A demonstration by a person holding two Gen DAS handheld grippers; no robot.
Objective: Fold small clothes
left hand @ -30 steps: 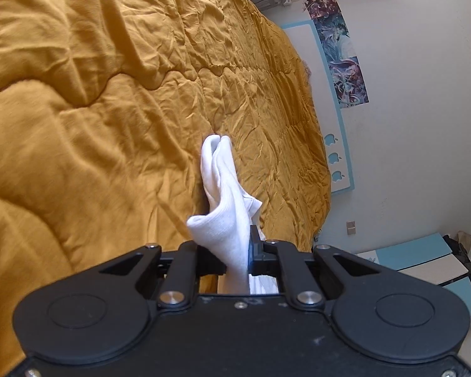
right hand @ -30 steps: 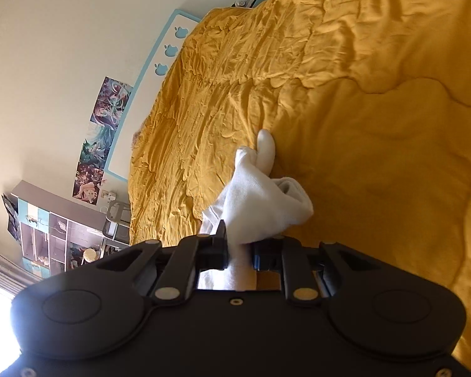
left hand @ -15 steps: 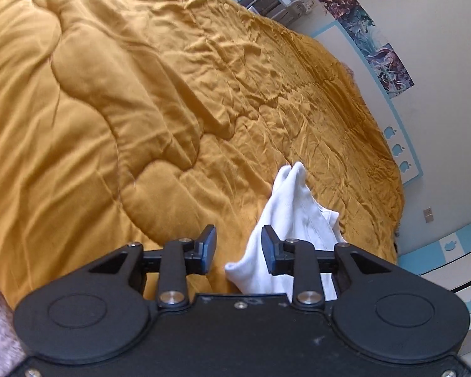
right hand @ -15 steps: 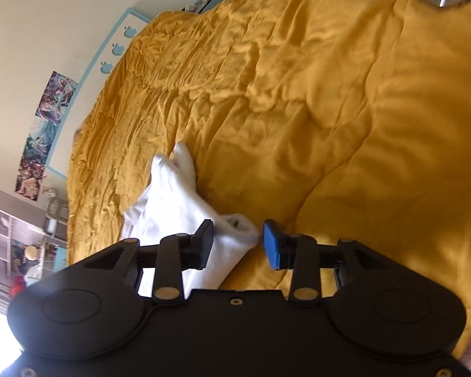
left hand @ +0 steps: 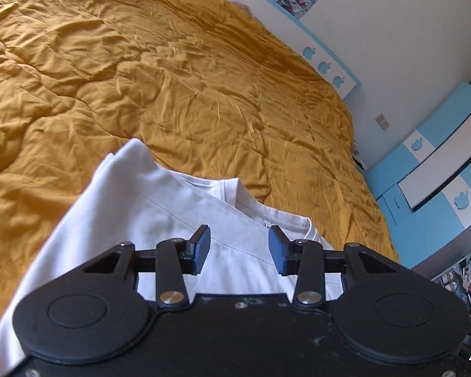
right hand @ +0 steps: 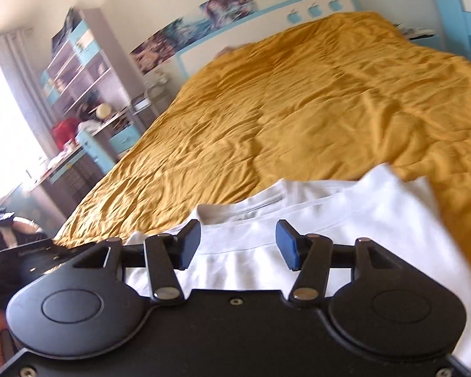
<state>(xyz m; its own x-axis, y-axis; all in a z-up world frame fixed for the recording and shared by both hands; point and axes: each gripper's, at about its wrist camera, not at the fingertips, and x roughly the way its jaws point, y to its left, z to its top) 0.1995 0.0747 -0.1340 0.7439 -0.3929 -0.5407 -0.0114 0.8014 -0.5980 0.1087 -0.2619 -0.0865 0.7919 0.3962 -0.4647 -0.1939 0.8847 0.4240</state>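
A white T-shirt (left hand: 160,207) lies folded on the mustard quilt (left hand: 172,78), its neckline toward the far side. My left gripper (left hand: 238,248) hovers over the shirt with its blue pads apart, the jaws opening and gripping nothing. In the right wrist view the same white T-shirt (right hand: 345,220) spreads under my right gripper (right hand: 238,245), whose jaws are also opening with no cloth pinched between them. The near part of the shirt is hidden behind both gripper bodies.
The quilt (right hand: 314,100) covers a wide bed that runs to a white and blue headboard (right hand: 298,15). Blue and white cupboards (left hand: 439,169) stand to the right of the bed. A shelf unit (right hand: 88,72) and a cluttered desk stand at the left.
Both grippers were shut on the bunched white shirt a second ago. They have let go, rolled level and pulled back, and the shirt now lies spread flat on the quilt.
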